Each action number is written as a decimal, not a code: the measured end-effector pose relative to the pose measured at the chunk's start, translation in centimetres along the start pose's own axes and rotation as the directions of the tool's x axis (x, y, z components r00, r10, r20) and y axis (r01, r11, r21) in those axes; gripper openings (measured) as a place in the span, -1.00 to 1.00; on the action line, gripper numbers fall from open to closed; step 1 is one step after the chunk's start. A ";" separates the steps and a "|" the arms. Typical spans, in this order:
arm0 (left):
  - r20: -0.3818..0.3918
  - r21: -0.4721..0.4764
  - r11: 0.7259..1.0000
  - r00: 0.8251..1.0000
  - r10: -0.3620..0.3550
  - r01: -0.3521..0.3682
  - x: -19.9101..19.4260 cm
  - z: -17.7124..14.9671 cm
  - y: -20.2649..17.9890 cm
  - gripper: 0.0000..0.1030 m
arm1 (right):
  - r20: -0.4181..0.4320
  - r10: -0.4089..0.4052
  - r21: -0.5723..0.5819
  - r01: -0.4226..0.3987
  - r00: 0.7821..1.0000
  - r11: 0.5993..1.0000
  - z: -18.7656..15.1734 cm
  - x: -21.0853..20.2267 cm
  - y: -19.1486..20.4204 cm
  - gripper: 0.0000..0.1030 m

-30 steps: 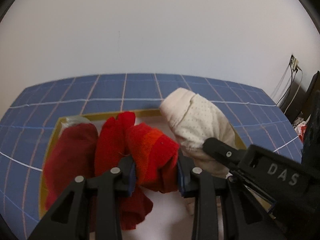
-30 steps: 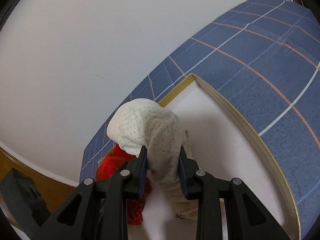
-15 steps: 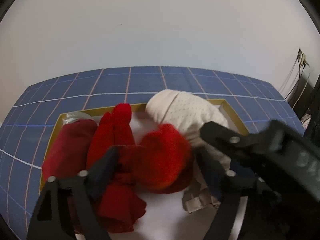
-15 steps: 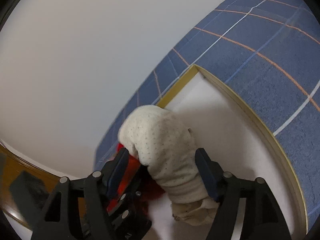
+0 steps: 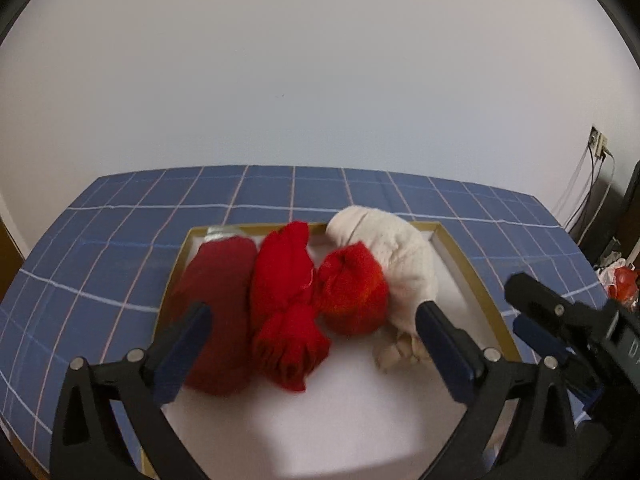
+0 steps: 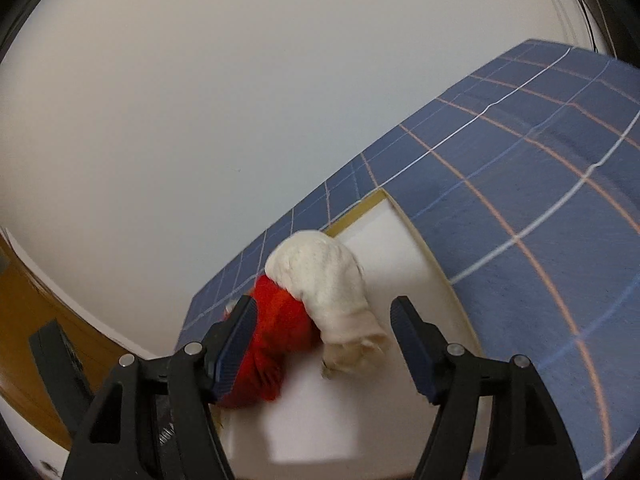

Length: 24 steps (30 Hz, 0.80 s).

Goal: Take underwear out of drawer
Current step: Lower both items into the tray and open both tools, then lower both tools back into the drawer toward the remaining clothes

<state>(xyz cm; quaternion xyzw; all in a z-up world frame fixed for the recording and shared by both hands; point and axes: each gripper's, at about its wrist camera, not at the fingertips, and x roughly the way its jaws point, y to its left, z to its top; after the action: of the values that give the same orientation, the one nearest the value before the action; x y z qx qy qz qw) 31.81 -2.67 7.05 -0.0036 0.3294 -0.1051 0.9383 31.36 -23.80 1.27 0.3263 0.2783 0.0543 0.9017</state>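
Inside drawer [image 5: 472, 264], underwear rolls [image 5: 280, 280] lie lengthwise, front-to-back, side by side.

Only lettering in either view: pale raised characters on the black body of the right gripper [image 5: 536, 320], at the right edge of the left wrist view, cut off by the frame and blurred, first character perhaps a "D", rest not legible; faint embossed marks low on a black part at the lower left of the right wrist view, too small and dark to read. No label, brand, number or sign legible on the rolled garments, the drawer [image 5: 456, 248], the blue checked cloth [image 5: 120, 208] or the wall [image 5: 320, 80].
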 end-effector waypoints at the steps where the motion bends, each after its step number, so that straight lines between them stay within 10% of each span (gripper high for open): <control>1: 0.002 0.003 1.000 1.000 0.000 0.000 -0.2 -0.3 0.1 0.99 | 0.003 -0.001 -0.010 0.001 1.000 1.000 -0.6 -0.3 0.1 0.38; 24: 0.065 0.056 0.997 0.996 -0.056 0.052 -8.4 -9.8 1.9 0.99 | 0.025 -0.023 -0.209 0.027 0.999 0.977 -9.1 -8.3 0.5 0.38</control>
<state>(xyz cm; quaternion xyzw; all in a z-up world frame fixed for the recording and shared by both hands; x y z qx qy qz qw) 19.70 1.44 4.39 0.0094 0.2949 -0.1391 0.9453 19.53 -20.65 -0.35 0.2264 0.2650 0.0684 0.9348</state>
